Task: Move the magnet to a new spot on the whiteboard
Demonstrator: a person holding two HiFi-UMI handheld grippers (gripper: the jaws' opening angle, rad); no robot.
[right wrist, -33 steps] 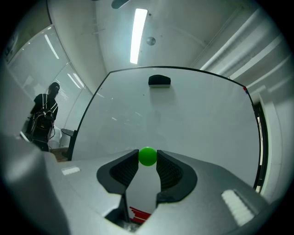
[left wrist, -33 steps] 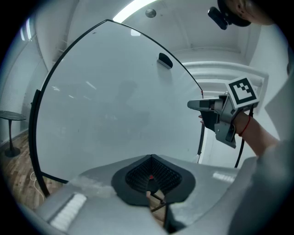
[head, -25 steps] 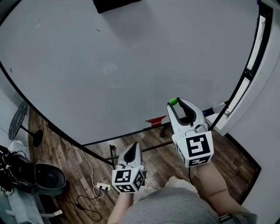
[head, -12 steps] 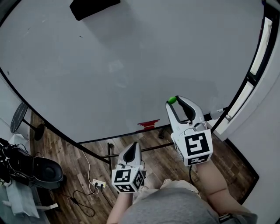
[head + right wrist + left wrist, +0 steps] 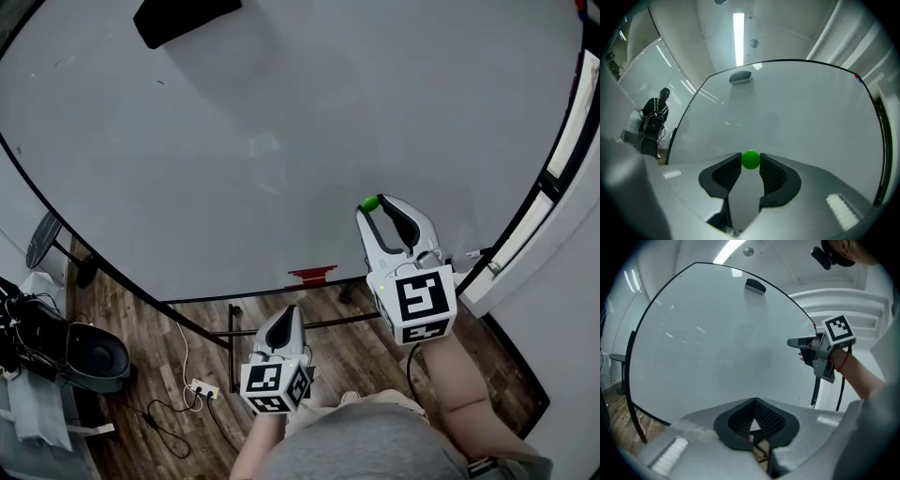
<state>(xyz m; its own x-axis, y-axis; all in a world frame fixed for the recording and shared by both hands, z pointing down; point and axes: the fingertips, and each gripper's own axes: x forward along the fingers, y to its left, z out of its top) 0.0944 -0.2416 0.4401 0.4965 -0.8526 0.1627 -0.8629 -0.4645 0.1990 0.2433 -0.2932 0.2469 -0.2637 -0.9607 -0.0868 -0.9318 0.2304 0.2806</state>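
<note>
A small green magnet (image 5: pixel 370 203) sits between the tips of my right gripper (image 5: pixel 373 208), which is shut on it in front of the whiteboard (image 5: pixel 281 122). In the right gripper view the magnet (image 5: pixel 750 159) is pinched between the black pads (image 5: pixel 772 172), with the board (image 5: pixel 797 112) right behind it. I cannot tell whether it touches the board. My left gripper (image 5: pixel 287 315) hangs lower, below the board's bottom edge, shut on nothing. The left gripper view shows its pads (image 5: pixel 764 418) meeting and the right gripper (image 5: pixel 797 342) up at the right.
A black eraser (image 5: pixel 186 17) sticks near the board's top. A red piece (image 5: pixel 311 276) lies at the bottom rail. On the wooden floor at the left are a dark chair (image 5: pixel 89 356) and a power strip (image 5: pixel 200 388). A window frame (image 5: pixel 553 169) runs beside the board's right edge.
The eraser and the red piece have slid left in the head view while both grippers kept their places in it. I have shifted right along the board, magnet still gripped.
</note>
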